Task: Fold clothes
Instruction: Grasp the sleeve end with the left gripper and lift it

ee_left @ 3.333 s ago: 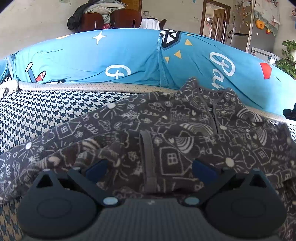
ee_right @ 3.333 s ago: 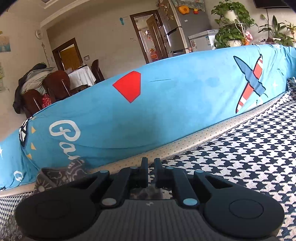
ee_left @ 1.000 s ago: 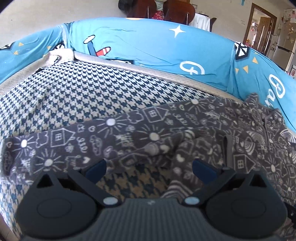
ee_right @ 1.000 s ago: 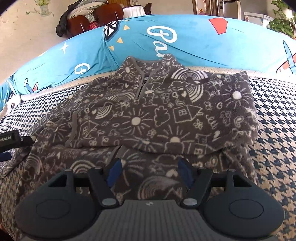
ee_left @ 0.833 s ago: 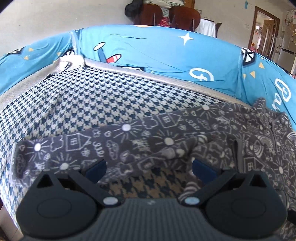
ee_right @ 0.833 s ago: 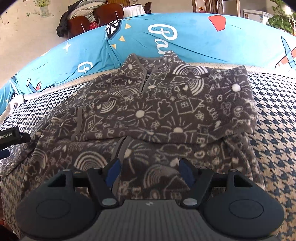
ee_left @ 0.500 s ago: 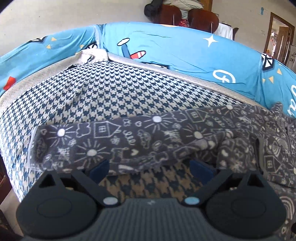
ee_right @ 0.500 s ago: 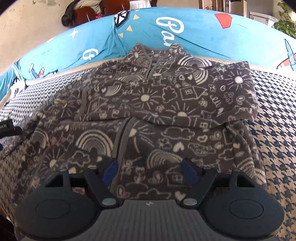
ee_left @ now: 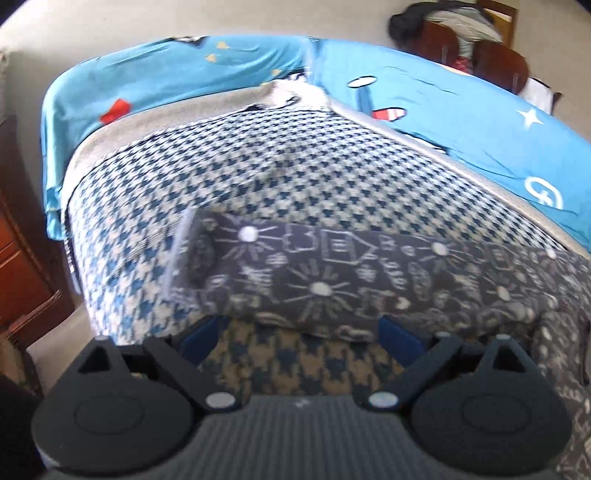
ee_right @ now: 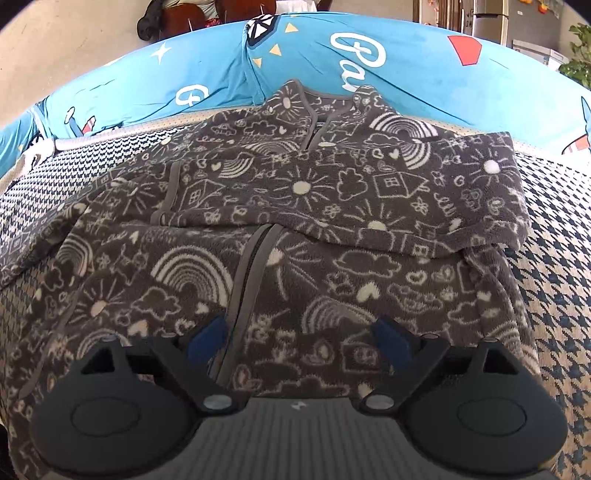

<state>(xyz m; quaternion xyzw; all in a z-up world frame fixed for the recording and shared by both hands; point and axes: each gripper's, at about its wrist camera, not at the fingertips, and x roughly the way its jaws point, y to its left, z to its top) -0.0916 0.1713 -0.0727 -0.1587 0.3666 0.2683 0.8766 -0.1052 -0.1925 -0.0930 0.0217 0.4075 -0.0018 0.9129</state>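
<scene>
Both grippers wide, empty: left gripper (ee_left: 297, 334) faces the fleece jacket's (ee_right: 295, 229) spread sleeve (ee_left: 332, 273) at 12 o'clock on the sofa seat (ee_left: 258, 162); pinch near cuff, fold inward flat.

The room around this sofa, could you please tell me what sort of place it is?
Most likely a home living and dining room: a sofa with a blue cartoon cover, wooden dining chairs behind it, and a fridge by potted plants.
</scene>
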